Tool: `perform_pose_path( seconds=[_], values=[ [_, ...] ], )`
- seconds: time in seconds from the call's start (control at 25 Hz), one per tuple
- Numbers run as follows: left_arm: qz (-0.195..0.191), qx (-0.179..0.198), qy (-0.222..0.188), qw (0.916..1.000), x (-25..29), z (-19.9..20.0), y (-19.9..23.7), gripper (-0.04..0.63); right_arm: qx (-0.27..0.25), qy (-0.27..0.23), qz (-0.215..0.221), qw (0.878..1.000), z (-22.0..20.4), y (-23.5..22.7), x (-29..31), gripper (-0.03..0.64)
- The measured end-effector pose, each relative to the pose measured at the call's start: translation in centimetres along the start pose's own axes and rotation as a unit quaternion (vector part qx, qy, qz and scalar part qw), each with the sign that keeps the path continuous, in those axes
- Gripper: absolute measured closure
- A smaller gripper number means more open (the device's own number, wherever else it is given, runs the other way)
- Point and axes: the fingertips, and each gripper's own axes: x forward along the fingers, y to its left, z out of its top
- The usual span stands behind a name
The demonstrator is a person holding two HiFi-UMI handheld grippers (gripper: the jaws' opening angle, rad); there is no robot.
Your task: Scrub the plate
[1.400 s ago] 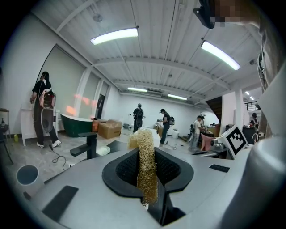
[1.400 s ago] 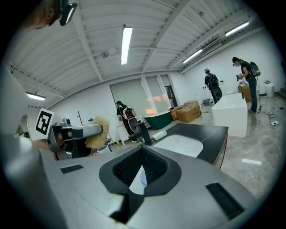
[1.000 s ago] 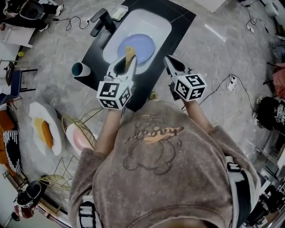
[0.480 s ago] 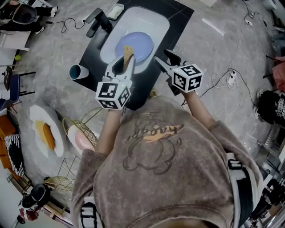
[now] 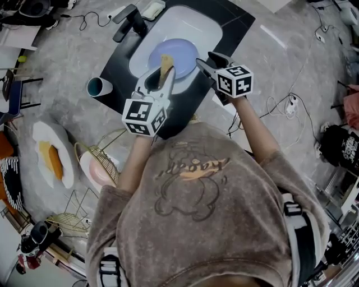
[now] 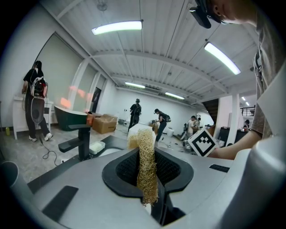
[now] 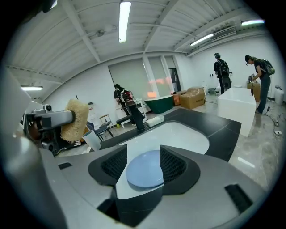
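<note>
Rightmost of the two tools, the right gripper (image 5: 211,60) has come in from beside the counter's edge to the plate's right rim, and its jaws have just been opening. At the far left of the head view a white dish (image 5: 40,137) holding something orange lies on the grey floor, with a wire rack (image 5: 106,147) and a pink bowl (image 5: 92,170) beside it. A teal cup (image 5: 100,87) stands at the left corner of the black counter (image 5: 230,17), and a black faucet (image 5: 128,21) rises behind the white sink basin (image 5: 193,25), next to a small white soap dish (image 5: 152,9). Nothing lies between either gripper and the basin. The left gripper (image 5: 161,73) is clamped on a tan loofah scrubber (image 5: 165,63), which stands upright between its closed jaws and sticks out past their tips, as its own view shows (image 6: 145,165). The right gripper's jaws stand wide apart and grip nothing. Cables (image 5: 286,106) trail over the floor to its right. The blue plate (image 5: 180,51) lies flat in the basin. From above the scrubber overlaps the plate's near edge, though whether they touch cannot be told. In the right gripper view the plate (image 7: 144,167) shows through the gap between the spread jaws, lying in the basin just beyond them and not touching the pads.
</note>
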Motion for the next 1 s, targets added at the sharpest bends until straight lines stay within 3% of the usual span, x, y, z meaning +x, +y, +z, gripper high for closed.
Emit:
perform_pose_path(
  seconds=[0.6,0.88,1.0],
  values=[
    [0.013,-0.016,0.021,0.9996,2.6,-1.0,3.6,0.517,-0.029,0.157,0.014,0.987,-3.6,-8.2,11.9,0.396],
    [0.022,-0.028,0.03,0.9989,3.4,-1.5,5.4,0.517,-0.038,0.246,0.013,0.969,-5.6,-11.0,15.7,0.396],
    [0.031,-0.035,0.033,0.9983,3.6,-1.8,6.3,0.517,-0.04,0.297,0.013,0.954,-6.7,-11.5,16.8,0.411]
  ],
)
